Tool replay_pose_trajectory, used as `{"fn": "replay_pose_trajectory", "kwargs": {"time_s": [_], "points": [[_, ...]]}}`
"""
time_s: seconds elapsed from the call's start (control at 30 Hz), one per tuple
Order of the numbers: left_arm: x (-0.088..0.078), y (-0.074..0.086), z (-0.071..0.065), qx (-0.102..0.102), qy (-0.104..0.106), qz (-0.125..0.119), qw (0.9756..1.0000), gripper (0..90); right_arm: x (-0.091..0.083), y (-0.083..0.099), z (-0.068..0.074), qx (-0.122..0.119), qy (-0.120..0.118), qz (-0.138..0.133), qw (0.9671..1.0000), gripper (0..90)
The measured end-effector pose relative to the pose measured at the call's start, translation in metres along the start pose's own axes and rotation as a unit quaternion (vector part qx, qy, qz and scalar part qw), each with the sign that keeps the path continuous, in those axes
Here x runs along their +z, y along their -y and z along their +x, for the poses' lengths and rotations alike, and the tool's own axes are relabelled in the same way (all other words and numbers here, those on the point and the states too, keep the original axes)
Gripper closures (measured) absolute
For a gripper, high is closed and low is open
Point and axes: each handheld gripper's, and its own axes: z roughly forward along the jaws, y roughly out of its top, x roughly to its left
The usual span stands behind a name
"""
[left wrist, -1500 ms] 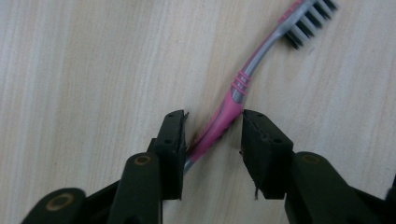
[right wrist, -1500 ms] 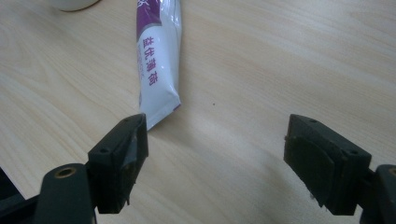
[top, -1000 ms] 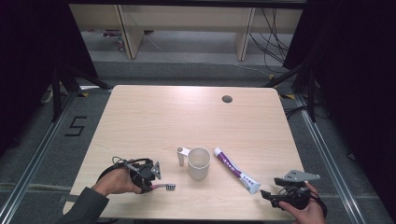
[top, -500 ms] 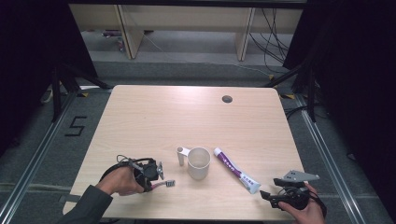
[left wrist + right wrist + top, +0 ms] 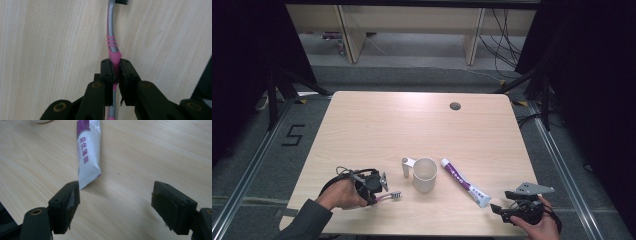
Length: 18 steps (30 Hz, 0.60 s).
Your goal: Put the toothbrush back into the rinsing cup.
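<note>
A pink and grey toothbrush (image 5: 393, 195) lies on the wooden table (image 5: 422, 130) near its front left. My left gripper (image 5: 380, 194) is shut on its pink handle (image 5: 113, 56); both pads press the handle, and the brush head points away toward the cup. A white cup (image 5: 424, 175) with a handle on its left stands just right of the brush. A white and purple toothpaste tube (image 5: 464, 182) lies flat to the right of the cup. My right gripper (image 5: 496, 207) is open at the front right, with the tube's flat end (image 5: 87, 152) just ahead of its left jaw and nothing between the jaws (image 5: 116, 195).
A small round hole (image 5: 455, 106) sits near the table's far edge. The front edge runs close beneath both hands. Dark floor, metal rails and shelving legs surround the table.
The left gripper and the toothbrush have shifted very slightly to the right. The right hand, the cup and the tube have not moved.
</note>
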Motion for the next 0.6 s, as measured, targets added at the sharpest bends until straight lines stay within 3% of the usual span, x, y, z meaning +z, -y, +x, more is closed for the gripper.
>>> {"fn": "replay_pose_trajectory", "kwargs": {"time_s": [0.03,0.07,0.1,0.2,0.37,0.57,0.6], "points": [[-0.002,0.0,0.002,0.006,-0.009,-0.007,0.9999,81.8,0.0,0.0,0.0,0.0,0.0,0.0,1.0,23.5],[-0.004,0.001,0.0,-0.01,-0.003,-0.014,0.9999,81.9,0.0,0.001,0.002,0.018,-0.004,0.004,0.9998,23.5],[-0.007,0.001,0.001,0.001,-0.011,-0.021,0.9997,81.9,-0.001,0.001,0.002,0.018,-0.004,0.002,0.9998,23.6],[-0.016,0.004,0.001,-0.012,-0.012,-0.047,0.9988,81.9,-0.001,0.001,0.002,0.016,0.001,-0.001,0.9999,23.6],[-0.028,0.01,0.002,-0.018,-0.037,-0.094,0.9948,81.9,-0.001,0.0,0.001,0.018,-0.002,-0.003,0.9998,23.7],[-0.039,0.015,0.001,-0.058,-0.06,-0.167,0.9824,81.9,-0.001,0.001,0.002,0.022,0.001,0.0,0.9998,23.7],[-0.04,0.016,0.001,-0.067,-0.068,-0.186,0.9779,81.9,-0.001,0.001,0.001,0.019,0.003,-0.002,0.9998,23.7]]}}
